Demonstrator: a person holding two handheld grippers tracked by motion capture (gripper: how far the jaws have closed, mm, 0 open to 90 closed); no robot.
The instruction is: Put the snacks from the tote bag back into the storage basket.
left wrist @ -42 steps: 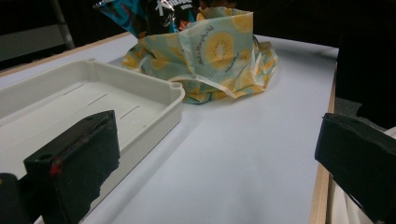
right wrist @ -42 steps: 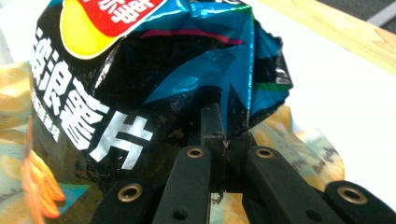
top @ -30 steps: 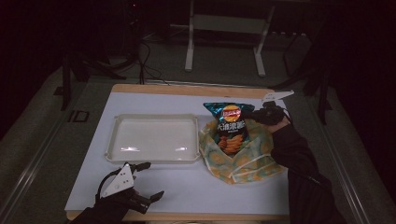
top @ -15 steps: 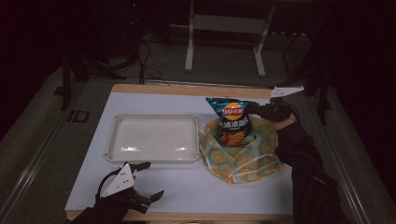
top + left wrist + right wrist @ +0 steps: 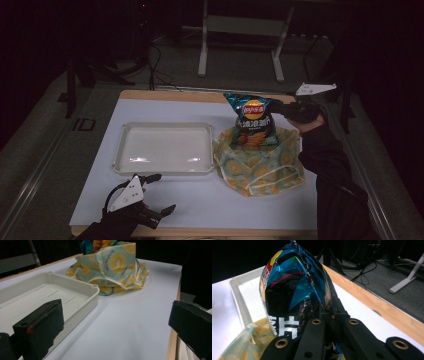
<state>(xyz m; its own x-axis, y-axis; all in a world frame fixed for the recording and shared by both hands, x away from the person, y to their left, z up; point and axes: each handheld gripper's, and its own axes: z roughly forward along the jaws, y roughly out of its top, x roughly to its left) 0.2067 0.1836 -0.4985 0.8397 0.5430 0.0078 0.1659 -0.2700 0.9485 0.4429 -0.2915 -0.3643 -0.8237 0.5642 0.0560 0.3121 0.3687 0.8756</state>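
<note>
A blue chip bag [image 5: 252,119] stands half out of a yellow-and-teal patterned cloth bag [image 5: 260,160] on the right of the white table. My right gripper [image 5: 276,109] is shut on the chip bag's top right edge and holds it up; in the right gripper view the foil [image 5: 294,290] rises just ahead of the closed jaws. My left gripper [image 5: 159,192] rests open near the table's front left edge, nothing between its pads [image 5: 43,322]. From there the cloth bag [image 5: 112,270] lies ahead, past the tray's corner.
A white plastic tray [image 5: 165,149] lies empty left of the cloth bag, its rim [image 5: 82,290] close to my left gripper. The table's wooden edge [image 5: 374,302] runs along the far side. A metal stand [image 5: 240,40] and cables sit on the floor beyond.
My right gripper has lifted the chip bag higher out of the cloth bag, which has sagged lower around it. My left gripper has stayed where it was.
</note>
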